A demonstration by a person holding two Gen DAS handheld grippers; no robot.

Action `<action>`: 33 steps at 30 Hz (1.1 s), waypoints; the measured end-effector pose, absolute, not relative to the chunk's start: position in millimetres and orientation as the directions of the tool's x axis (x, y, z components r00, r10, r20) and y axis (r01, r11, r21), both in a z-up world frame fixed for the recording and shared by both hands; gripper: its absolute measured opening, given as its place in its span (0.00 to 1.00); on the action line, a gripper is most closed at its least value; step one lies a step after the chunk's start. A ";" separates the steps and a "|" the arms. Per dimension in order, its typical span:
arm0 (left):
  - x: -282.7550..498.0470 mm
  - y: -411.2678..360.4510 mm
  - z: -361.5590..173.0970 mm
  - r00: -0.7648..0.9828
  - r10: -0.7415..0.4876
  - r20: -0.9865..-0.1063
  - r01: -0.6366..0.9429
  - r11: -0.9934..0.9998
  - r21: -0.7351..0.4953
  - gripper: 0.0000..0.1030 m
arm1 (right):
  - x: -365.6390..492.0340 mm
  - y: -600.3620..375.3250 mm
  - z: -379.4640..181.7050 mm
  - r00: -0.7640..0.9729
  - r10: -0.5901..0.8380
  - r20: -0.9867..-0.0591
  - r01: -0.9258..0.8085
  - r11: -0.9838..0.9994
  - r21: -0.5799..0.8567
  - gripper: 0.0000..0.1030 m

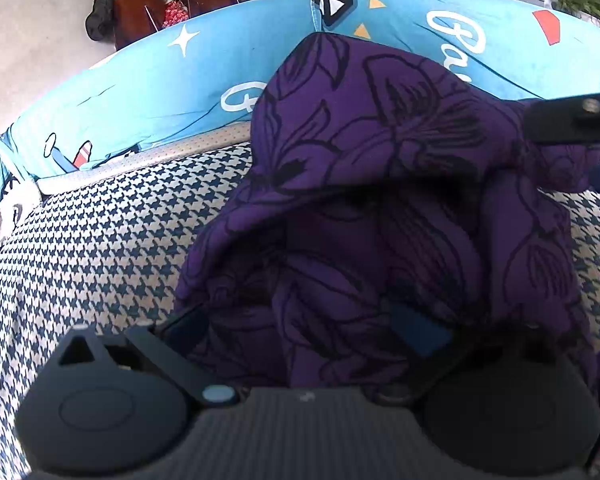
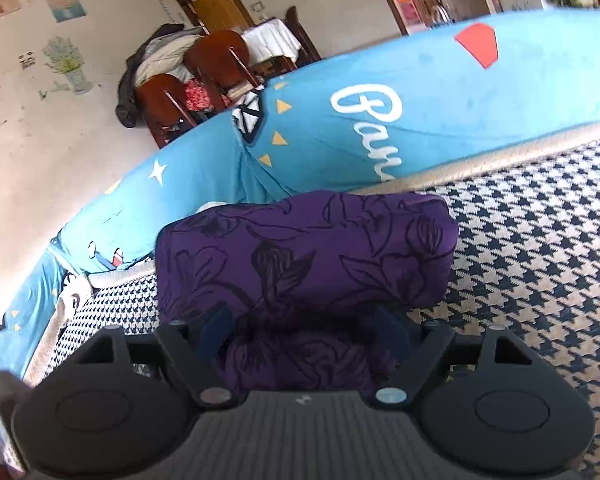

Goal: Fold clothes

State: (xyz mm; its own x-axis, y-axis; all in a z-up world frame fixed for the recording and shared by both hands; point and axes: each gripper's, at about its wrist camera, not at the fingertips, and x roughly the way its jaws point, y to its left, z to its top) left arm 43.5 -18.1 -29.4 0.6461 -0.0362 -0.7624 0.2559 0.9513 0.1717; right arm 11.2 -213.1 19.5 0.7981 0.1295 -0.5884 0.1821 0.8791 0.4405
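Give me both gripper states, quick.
Left gripper: purple garment bunched between its fingers; whether it is clamped cannot be told.
Right gripper: open, the garment lying between its fingers, not clamped.

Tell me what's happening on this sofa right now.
A person with a handheld gripper in each hand is folding a purple floral garment on the houndstooth seat cover. The left gripper has bunched cloth between its fingers. The right gripper stands open with the fabric loose between its fingers. The garment is already doubled over into a thick bundle.
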 end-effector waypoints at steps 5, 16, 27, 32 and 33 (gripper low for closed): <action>38.6 -19.0 -24.0 0.647 -0.046 -0.761 0.276 0.945 0.177 1.00 | 26.2 -216.1 13.4 0.794 0.151 -0.589 0.186 0.862 0.472 0.78; 31.9 -16.3 -15.2 0.645 -0.056 -0.762 0.300 0.936 0.185 1.00 | 39.1 -209.7 9.1 0.818 0.129 -0.561 0.203 0.846 0.492 0.65; 27.9 22.3 42.6 0.750 -0.047 -0.660 0.196 0.968 0.154 1.00 | 28.9 -194.0 25.5 0.882 0.142 -0.450 0.089 0.886 0.455 0.09; 33.4 55.1 68.8 0.795 -0.036 -0.606 0.087 0.995 0.055 1.00 | 20.1 -182.1 36.0 0.895 0.190 -0.403 0.002 0.903 0.430 0.09; 34.0 57.8 70.0 0.794 -0.032 -0.606 0.073 0.996 0.043 1.00 | 19.0 -179.3 36.5 0.894 0.194 -0.404 -0.006 0.907 0.422 0.09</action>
State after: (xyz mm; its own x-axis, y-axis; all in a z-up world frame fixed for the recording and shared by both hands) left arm 34.0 57.8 70.0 0.7944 -0.0322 -0.6065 0.0734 0.9964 0.0433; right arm 19.0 -179.3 36.5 0.8937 0.1942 -0.4044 -0.0062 0.9067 0.4216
